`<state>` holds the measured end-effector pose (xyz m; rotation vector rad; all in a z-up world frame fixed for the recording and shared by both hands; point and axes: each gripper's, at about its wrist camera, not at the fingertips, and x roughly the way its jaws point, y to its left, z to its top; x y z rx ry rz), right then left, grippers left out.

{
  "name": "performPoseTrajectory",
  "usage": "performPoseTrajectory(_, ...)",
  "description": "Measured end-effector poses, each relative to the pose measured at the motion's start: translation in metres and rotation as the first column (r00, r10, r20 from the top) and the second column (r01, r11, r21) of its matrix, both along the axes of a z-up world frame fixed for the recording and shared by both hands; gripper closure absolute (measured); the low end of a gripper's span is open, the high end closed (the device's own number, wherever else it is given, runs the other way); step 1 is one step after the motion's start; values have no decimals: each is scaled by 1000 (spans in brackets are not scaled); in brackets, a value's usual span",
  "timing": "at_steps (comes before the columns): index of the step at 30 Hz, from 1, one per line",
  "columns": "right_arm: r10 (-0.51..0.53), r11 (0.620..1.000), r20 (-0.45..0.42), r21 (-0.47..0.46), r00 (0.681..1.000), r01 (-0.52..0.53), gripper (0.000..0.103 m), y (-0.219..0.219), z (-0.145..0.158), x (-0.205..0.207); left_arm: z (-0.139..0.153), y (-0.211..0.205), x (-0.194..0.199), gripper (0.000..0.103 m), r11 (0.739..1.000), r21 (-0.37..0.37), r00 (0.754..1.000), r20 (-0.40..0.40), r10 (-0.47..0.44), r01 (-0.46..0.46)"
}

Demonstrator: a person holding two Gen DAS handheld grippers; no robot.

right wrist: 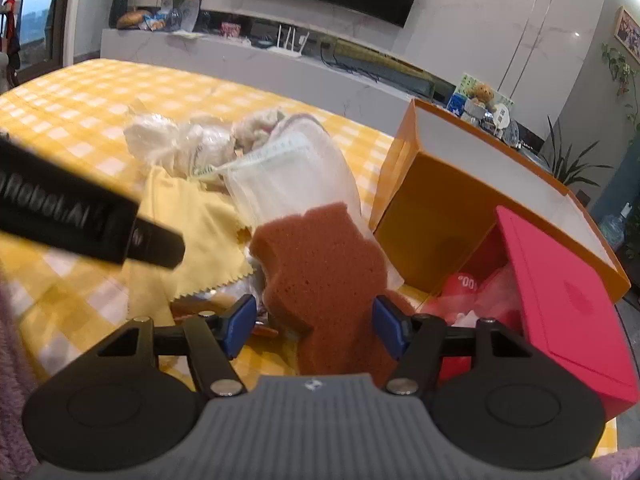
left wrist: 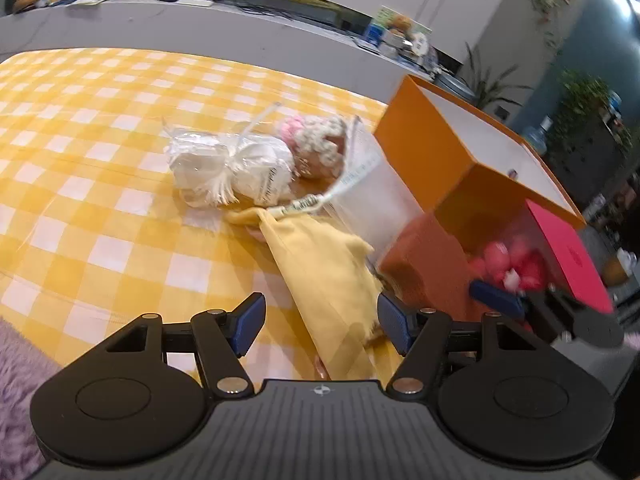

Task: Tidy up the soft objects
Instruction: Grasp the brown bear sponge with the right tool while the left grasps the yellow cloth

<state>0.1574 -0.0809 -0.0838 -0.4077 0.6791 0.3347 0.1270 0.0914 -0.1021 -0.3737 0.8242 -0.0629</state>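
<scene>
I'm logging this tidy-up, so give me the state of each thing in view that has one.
Left tool: open, yellow cloth between its pads.
Right tool: open around the brown sponge.
Orange box: open, tipped.
Pink box: open, lying on its side.
Yellow cloth: lying rumpled.
Brown sponge: unsqueezed.

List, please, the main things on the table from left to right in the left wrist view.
White wrapped bundle → pink and cream plush → orange box → pink box.

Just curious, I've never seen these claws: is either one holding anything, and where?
Nothing is clearly held. The brown sponge sits inside the open right claw, the yellow cloth inside the open left claw; neither looks pinched.
</scene>
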Motion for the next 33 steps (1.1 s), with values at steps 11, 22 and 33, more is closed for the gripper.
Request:
performPoseTrajectory(11,-25,999,0,-37,1000,25,39,7,-8,5,-14,-5,25,28,1000,-11,997,-70,17,-18)
performPoseTrajectory(22,-7,999,36,-39,999,8,52,6,-4,-7,-10,-14,20,86,999,-6,999,-26,-44,43)
performPoseTrajectory(33,62,998,150,5,987,-64,67,-4,13,-33,13,-23,-8,99,996,57,987,140,-82,75)
